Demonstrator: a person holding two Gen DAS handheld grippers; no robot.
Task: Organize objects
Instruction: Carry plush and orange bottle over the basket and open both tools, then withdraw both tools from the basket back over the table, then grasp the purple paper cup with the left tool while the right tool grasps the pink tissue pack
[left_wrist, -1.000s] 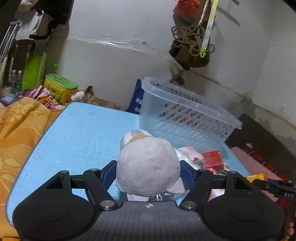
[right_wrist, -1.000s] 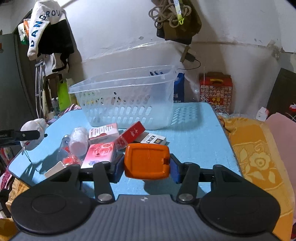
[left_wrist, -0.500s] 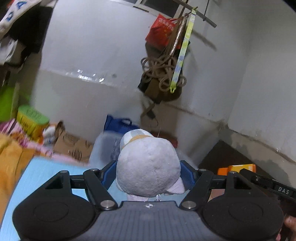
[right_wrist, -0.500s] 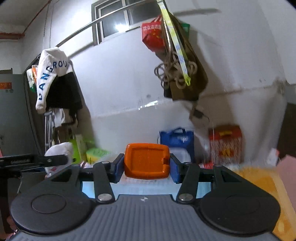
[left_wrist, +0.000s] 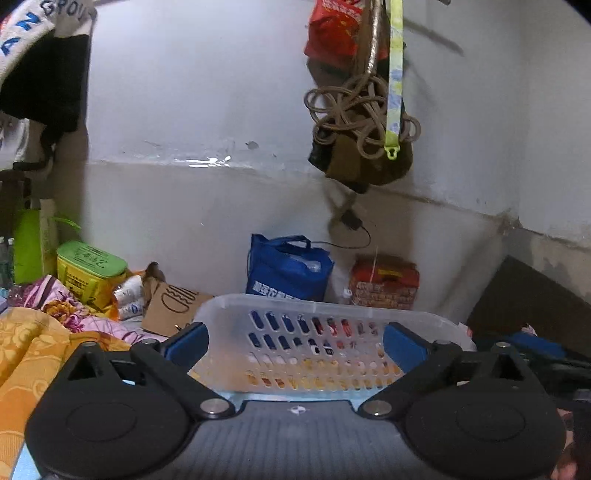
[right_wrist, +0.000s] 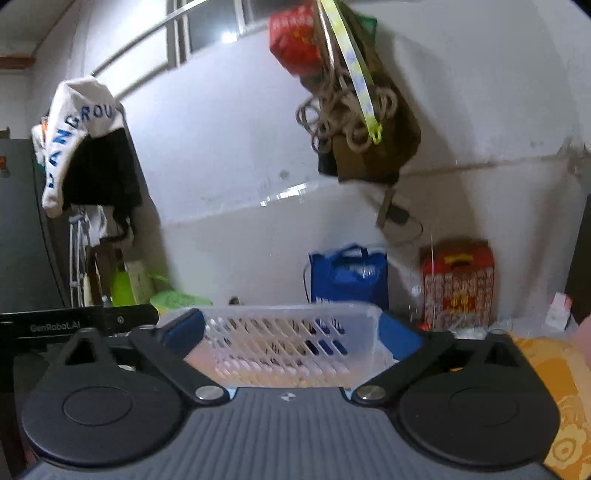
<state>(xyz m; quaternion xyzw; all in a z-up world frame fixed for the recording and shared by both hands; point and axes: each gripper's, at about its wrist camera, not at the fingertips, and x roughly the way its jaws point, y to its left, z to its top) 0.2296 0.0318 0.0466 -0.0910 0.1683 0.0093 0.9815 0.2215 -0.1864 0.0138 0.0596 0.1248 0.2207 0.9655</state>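
A clear perforated plastic basket (left_wrist: 321, 343) stands on the blue table straight ahead of both grippers; it also shows in the right wrist view (right_wrist: 280, 339). My left gripper (left_wrist: 295, 339) is open and empty, level with the basket's near wall. My right gripper (right_wrist: 291, 332) is open and empty, also at the basket's near wall. The grey plush toy and the orange case are not in view. The other gripper's dark body (right_wrist: 74, 325) shows at the left of the right wrist view.
A blue bag (left_wrist: 288, 269) and a red patterned box (left_wrist: 384, 280) stand behind the basket at the wall. A green-lidded box (left_wrist: 88, 266), cardboard (left_wrist: 173, 306) and orange bedding (left_wrist: 33, 354) lie left. A rope bundle (left_wrist: 362, 125) hangs above.
Both grippers have opened. The plush toy has left the left gripper and the orange case has left the right one. Both views now face the basket from close up.
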